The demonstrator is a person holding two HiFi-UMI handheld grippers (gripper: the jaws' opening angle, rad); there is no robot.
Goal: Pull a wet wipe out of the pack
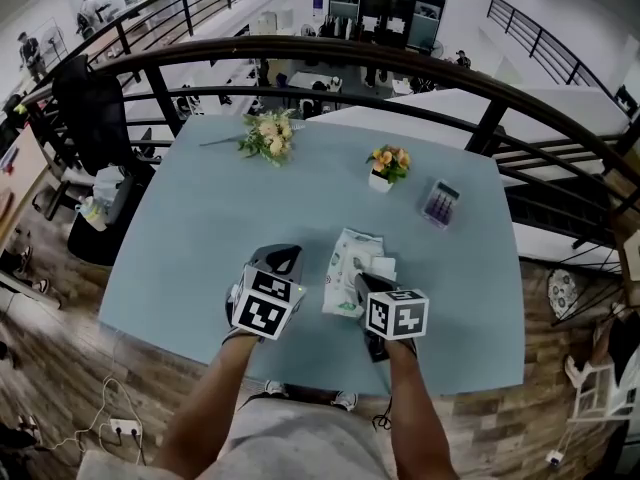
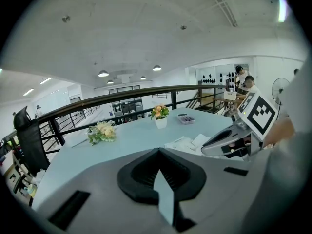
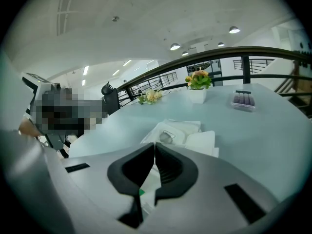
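Note:
The wet wipe pack is white with green print and lies flat on the pale blue table, its white lid flap folded open to the right. In the right gripper view the pack shows its opening ahead of the jaws, with the flap beside it. My right gripper is shut, its tips down at the pack's near end; I cannot tell whether any film or wipe is pinched. My left gripper hovers just left of the pack, shut with nothing in it.
A loose bunch of flowers lies at the table's far side. A small potted bouquet and a clear tray of purple items stand far right. A dark railing curves behind the table. The person's shoes show below the near edge.

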